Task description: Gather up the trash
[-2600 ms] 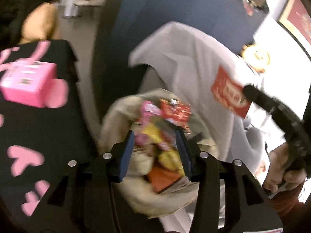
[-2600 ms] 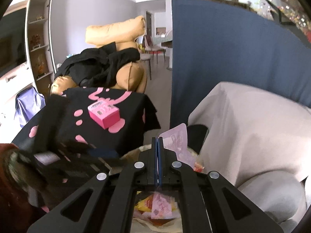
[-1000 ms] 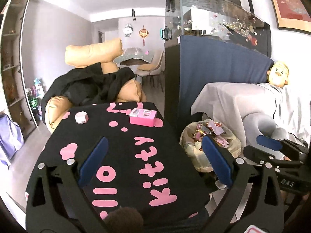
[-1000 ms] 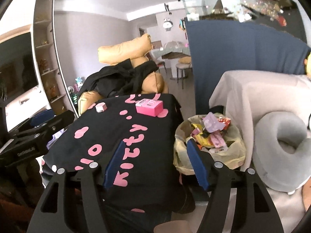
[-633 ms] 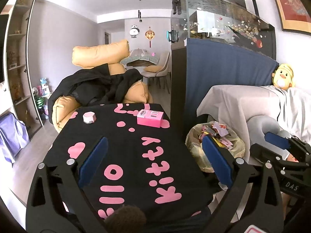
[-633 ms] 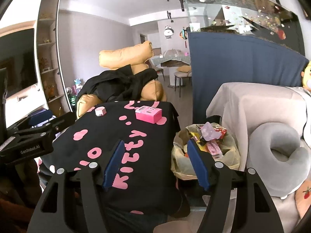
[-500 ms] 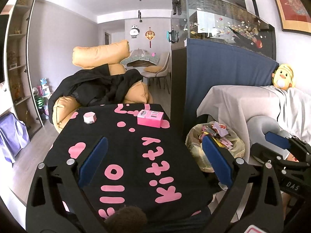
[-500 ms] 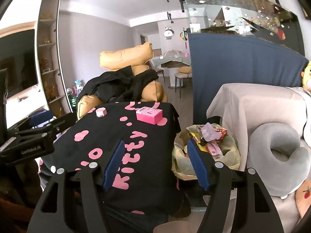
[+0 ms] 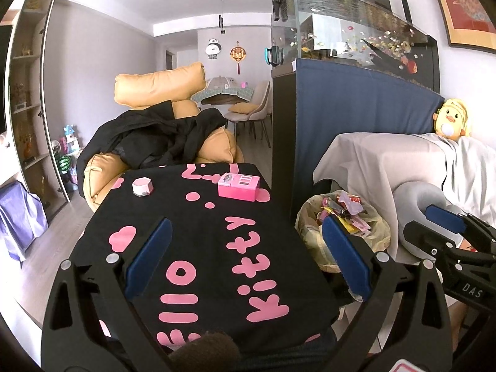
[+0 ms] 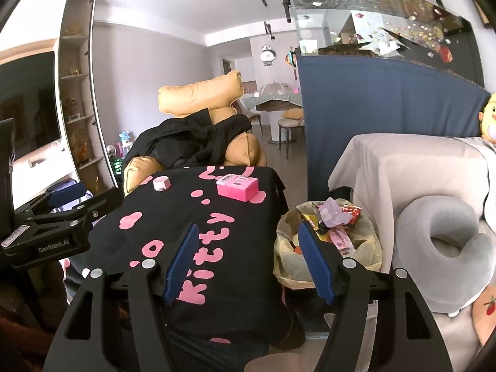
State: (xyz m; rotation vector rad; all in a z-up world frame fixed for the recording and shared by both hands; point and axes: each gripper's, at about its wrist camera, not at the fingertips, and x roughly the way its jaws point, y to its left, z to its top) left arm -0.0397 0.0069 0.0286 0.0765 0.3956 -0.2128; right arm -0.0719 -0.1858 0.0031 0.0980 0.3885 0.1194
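A trash bin lined with a yellowish bag (image 9: 378, 232) (image 10: 286, 251) stands on the floor right of the table, full of colourful wrappers (image 9: 344, 206) (image 10: 336, 217). My left gripper (image 9: 245, 254) is open and empty above the near part of the black tablecloth (image 9: 198, 217). My right gripper (image 10: 248, 252) is open and empty over the table's right edge, beside the bin. Each gripper shows in the other's view: the right one in the left wrist view (image 9: 446, 226), the left one in the right wrist view (image 10: 62, 210).
A pink box (image 9: 238, 186) (image 10: 237, 187) and a small pink-and-white pot (image 9: 142, 186) (image 10: 161, 183) sit at the table's far end. A grey neck pillow (image 10: 446, 248) lies on the covered sofa (image 9: 387, 158) at right. An armchair with black clothes (image 9: 161, 136) stands behind.
Both grippers pulled back from above the bin to a wide view over the table. The right gripper let go of a pink wrapper and opened. Over the last half second little moved.
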